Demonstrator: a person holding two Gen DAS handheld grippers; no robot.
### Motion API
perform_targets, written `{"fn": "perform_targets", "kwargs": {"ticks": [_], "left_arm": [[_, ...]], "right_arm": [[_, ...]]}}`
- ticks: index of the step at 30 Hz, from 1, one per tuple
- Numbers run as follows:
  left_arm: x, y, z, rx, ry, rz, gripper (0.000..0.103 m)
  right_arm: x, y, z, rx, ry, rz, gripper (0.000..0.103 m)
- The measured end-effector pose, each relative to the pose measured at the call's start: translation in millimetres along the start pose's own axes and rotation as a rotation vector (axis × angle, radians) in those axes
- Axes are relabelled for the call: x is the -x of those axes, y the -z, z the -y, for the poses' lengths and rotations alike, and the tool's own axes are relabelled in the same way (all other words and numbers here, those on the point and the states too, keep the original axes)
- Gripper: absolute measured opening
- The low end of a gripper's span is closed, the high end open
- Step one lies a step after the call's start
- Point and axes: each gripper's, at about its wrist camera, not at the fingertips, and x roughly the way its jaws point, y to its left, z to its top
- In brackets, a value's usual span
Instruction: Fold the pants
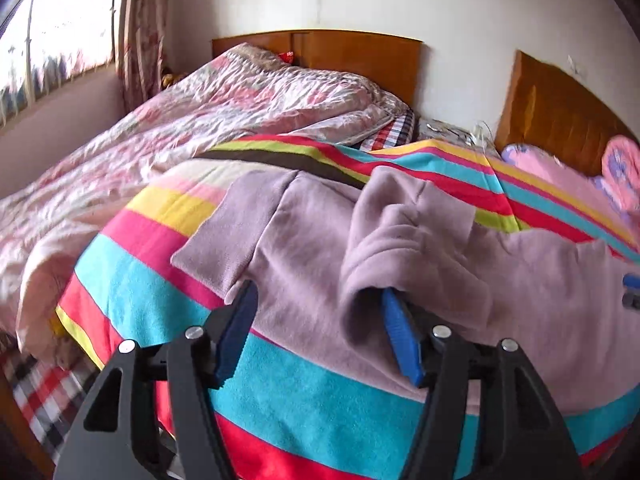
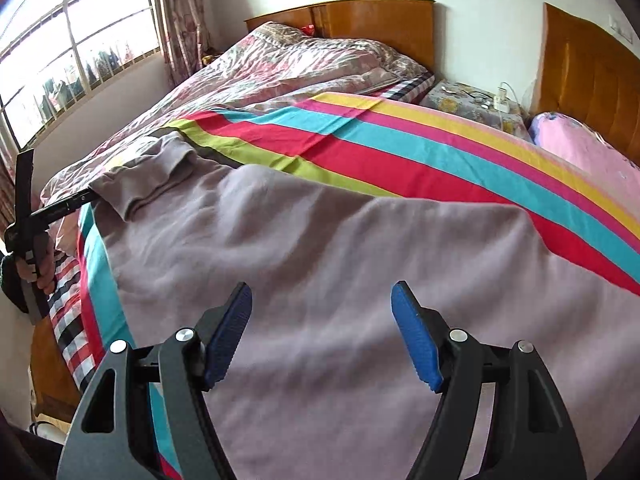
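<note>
Mauve fleece pants (image 1: 320,240) lie spread over a striped blanket (image 1: 280,392) on the bed. My left gripper (image 1: 319,292) stands open at the pants' near edge. A raised fold of the cloth (image 1: 400,232) drapes over the tip of its right finger, and the left pad touches only the hem. In the right wrist view the pants (image 2: 320,260) fill the foreground. My right gripper (image 2: 322,288) hovers open above them with nothing between its pads. The left gripper (image 2: 60,208) shows there at the far left, in a hand (image 2: 42,268), by a bunched pant leg (image 2: 152,172).
A pink floral quilt (image 1: 180,120) covers the bed's left half. Two wooden headboards (image 2: 380,28) stand at the wall. A nightstand (image 2: 472,108) with a charger sits between them. A pink pillow (image 2: 592,148) lies at the right, with a window (image 2: 72,40) on the left.
</note>
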Motion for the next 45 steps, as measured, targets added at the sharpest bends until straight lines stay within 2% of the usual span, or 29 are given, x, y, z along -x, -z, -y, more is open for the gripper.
{"fn": "perform_targets", "kwargs": {"ticks": [4,7,9,11,12,13,14,15,17,18,20,22,25,26,27,29,31,35,38,41,44,45], "left_arm": [[-11.3,14.7,57.9,-0.487,-0.27,0.025,0.067],[-21.6,29.2,89.4,-0.797,-0.389,0.111,0.067],[-26.5,42.2,109.2,-1.01,-0.405,0.164,0.068],[-36.2,52.0,121.7,-1.153,-0.383,0.175,0.066],[-40.3,53.0,124.4,-1.181,-0.354,0.169,0.055],[-44.3,51.2,123.8,-1.179,-0.31,0.146,0.034],[-47.5,45.4,121.8,-1.144,-0.275,0.118,0.023],[-49.4,38.2,116.5,-1.088,-0.251,0.099,0.017],[-43.7,19.4,97.3,-0.906,-0.154,0.087,0.015],[-35.3,6.2,83.7,-0.762,-0.086,0.083,0.015],[-21.7,-19.5,42.0,-0.413,0.063,0.07,0.015],[-19.4,-33.5,-6.8,-0.06,0.181,0.051,0.015],[-32.3,-28.9,-77.8,0.392,0.279,0.028,0.017],[-35.8,-23.8,-96.2,0.498,0.292,0.018,0.017],[-37.4,-18.2,-110.7,0.567,0.273,0.007,0.017],[-40.2,-13.5,-121.9,0.62,0.208,-0.017,0.017],[-43.4,-9.1,-129.2,0.657,0.202,-0.056,0.025],[-44.0,-6.4,-121.2,0.604,0.125,-0.069,0.034],[-45.2,1.3,-122.0,0.631,0.135,-0.076,0.035],[-44.0,6.2,-121.5,0.646,0.177,-0.061,0.034],[-44.7,3.3,-124.9,0.621,0.176,-0.057,0.034],[-45.2,3.0,-125.9,0.618,0.179,-0.059,0.033]], "right_arm": [[-18.5,-26.9,-33.1,0.06,-0.073,0.01,0.071],[-31.2,-36.0,-57.8,0.113,-0.107,0.001,0.071],[-36.0,-36.4,-68.5,0.128,-0.121,-0.011,0.071],[-40.6,-35.3,-71.3,0.122,-0.119,-0.025,0.071],[-42.1,-34.4,-69.7,0.113,-0.112,-0.029,0.071],[-42.6,-33.9,-67.9,0.099,-0.104,-0.032,0.071],[-42.3,-34.2,-65.2,0.086,-0.095,-0.034,0.071],[-41.3,-34.5,-62.3,0.075,-0.088,-0.033,0.071],[-39.8,-37.3,-56.0,0.055,-0.085,-0.027,0.071],[-40.0,-39.4,-53.5,0.048,-0.089,-0.027,0.071],[-45.0,-47.0,-51.4,0.035,-0.112,-0.033,0.071],[-54.0,-57.8,-56.5,0.042,-0.148,-0.04,0.071],[-75.1,-77.4,-73.5,0.086,-0.201,-0.054,0.071],[-84.1,-85.3,-80.1,0.097,-0.217,-0.061,0.071],[-92.8,-92.8,-86.8,0.109,-0.238,-0.069,0.071],[-110.4,-109.8,-102.0,0.135,-0.279,-0.08,0.071],[-124.8,-126.9,-117.1,0.152,-0.316,-0.082,0.071],[-146.4,-152.6,-146.5,0.163,-0.4,-0.071,0.071],[-162.4,-162.1,-173.4,0.189,-0.417,-0.088,0.071],[-157.4,-155.8,-202.9,0.261,-0.42,-0.093,0.071],[-133.9,-130.1,-236.3,0.424,-0.471,-0.063,0.071],[-130.7,-119.7,-245.9,0.471,-0.473,-0.073,0.067]]}}
